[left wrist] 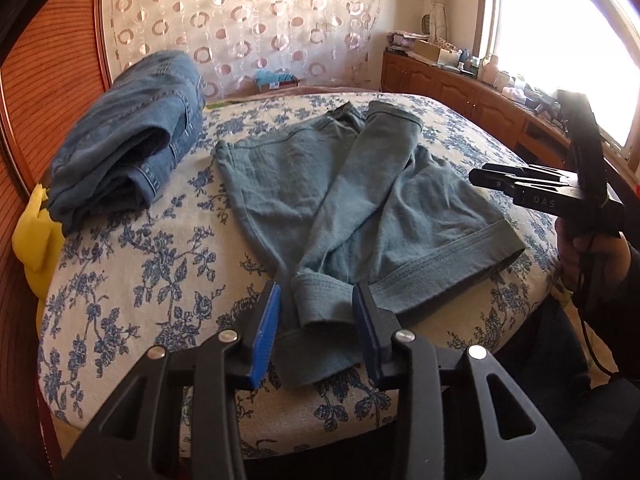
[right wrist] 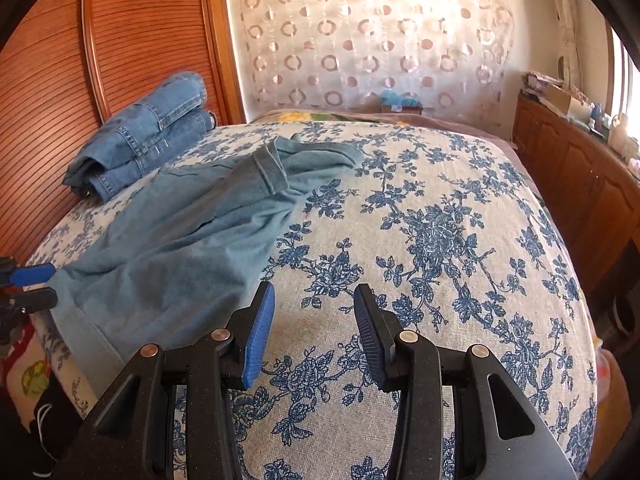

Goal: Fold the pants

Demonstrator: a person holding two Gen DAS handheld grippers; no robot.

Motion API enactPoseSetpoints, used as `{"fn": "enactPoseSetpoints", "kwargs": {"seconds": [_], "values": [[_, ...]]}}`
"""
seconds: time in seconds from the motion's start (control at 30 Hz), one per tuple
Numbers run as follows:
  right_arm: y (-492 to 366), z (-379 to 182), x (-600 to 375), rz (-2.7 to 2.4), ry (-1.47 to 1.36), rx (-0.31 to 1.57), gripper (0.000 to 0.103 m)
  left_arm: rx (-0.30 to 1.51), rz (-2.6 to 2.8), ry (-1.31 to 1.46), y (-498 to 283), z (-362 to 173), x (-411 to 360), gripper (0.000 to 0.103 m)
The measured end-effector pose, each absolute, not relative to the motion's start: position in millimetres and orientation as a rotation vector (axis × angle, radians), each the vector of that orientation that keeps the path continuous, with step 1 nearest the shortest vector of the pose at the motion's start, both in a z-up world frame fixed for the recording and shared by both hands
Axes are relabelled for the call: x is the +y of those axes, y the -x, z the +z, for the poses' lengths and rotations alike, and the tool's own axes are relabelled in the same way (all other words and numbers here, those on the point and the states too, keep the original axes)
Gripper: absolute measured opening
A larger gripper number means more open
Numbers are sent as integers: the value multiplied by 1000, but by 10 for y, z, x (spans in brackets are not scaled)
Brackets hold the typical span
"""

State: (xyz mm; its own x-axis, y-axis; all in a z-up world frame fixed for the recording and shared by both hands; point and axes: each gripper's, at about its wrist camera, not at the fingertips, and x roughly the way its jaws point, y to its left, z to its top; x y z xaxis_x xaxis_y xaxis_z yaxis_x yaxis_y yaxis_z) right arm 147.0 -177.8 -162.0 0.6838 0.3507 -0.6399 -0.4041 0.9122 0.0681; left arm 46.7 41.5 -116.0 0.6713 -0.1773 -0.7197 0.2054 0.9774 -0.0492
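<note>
— Sunlit bedroom on my feeds: a bed under a blue-flowered cover, a circle-patterned curtain behind it and a slatted wooden headboard along one side. Where are the pants?

— I see the teal pants lying flat on the bed, partly folded, one leg laid slantwise over the rest. Their near hems reach the bed's front edge. Beyond the pants, toward the headboard, sits a folded pair of jeans, well apart from them, with something yellow just past the jeans at the bed's edge.

— And my left hand-held gripper?

— Its blue pads stand spread wide, one on each side of the pants' near cuff. I cannot tell whether either pad touches the cloth; nothing is pinched between them.

— The right one?

— My right hand-held gripper hovers over bare bedcover just beside the pants, on the side away from the jeans. Its fingers are parted widely too, and it has hold of nothing. From the left wrist view I see it held up in the air beside the pants, with a wooden cabinet under the bright window behind it.
</note>
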Motion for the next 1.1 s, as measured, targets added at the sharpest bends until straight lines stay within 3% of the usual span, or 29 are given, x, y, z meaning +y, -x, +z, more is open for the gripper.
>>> {"fn": "enactPoseSetpoints", "kwargs": {"seconds": [0.1, 0.33, 1.1], "values": [[-1472, -1622, -1767, 422, 89, 696, 41, 819, -219, -34, -483, -1201, 405, 36], [-1467, -1622, -1767, 422, 89, 696, 41, 754, -241, -42, -376, -1093, 367, 13], [-1471, -1635, -1753, 422, 98, 703, 41, 760, -243, -53, -322, -967, 340, 18]]}}
